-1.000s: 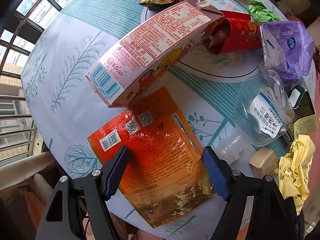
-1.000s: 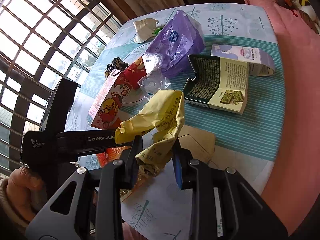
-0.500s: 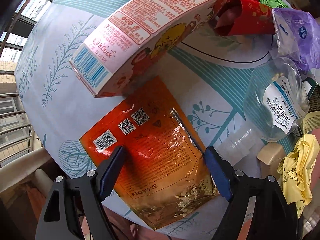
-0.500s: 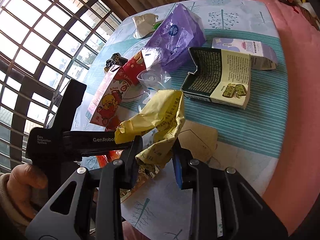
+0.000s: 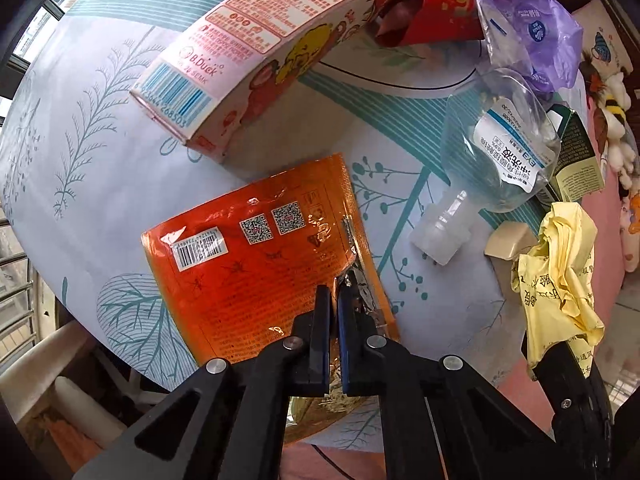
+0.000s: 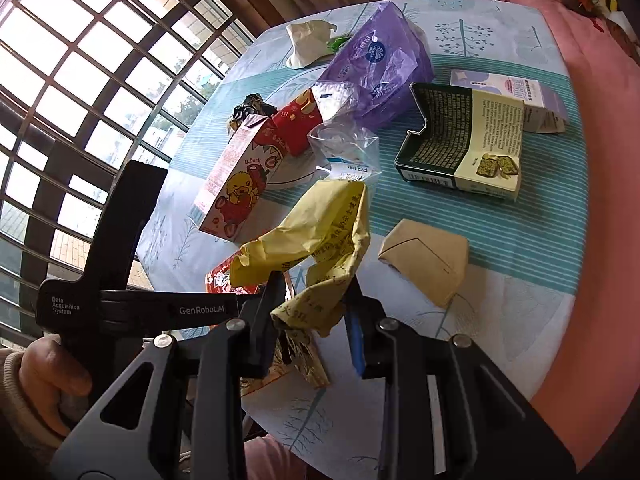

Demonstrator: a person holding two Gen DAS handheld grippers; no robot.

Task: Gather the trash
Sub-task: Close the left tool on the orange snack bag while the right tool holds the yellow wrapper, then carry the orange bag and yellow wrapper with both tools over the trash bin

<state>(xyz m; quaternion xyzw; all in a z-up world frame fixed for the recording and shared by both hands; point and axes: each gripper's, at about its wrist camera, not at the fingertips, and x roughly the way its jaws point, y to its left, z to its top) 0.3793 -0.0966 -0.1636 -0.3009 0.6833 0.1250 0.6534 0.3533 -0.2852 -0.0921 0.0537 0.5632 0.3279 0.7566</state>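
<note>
Orange foil pouch [image 5: 256,256] now pinched at its torn near edge.
Left hand-held gripper [image 5: 333,312], spread a moment ago, has pressed together on it at the worktop [image 5: 92,92] rim; right hand-held gripper [image 6: 310,312] pinches yellow wrapper [image 6: 320,240]. Pink carton [image 5: 240,52] beyond awaits collection.

table: leaf-print cloth [image 5: 100,128] | window: gridded bars [image 6: 72,60] | pink bedding [image 6: 600,92] | plush toys [image 5: 614,120]
</note>
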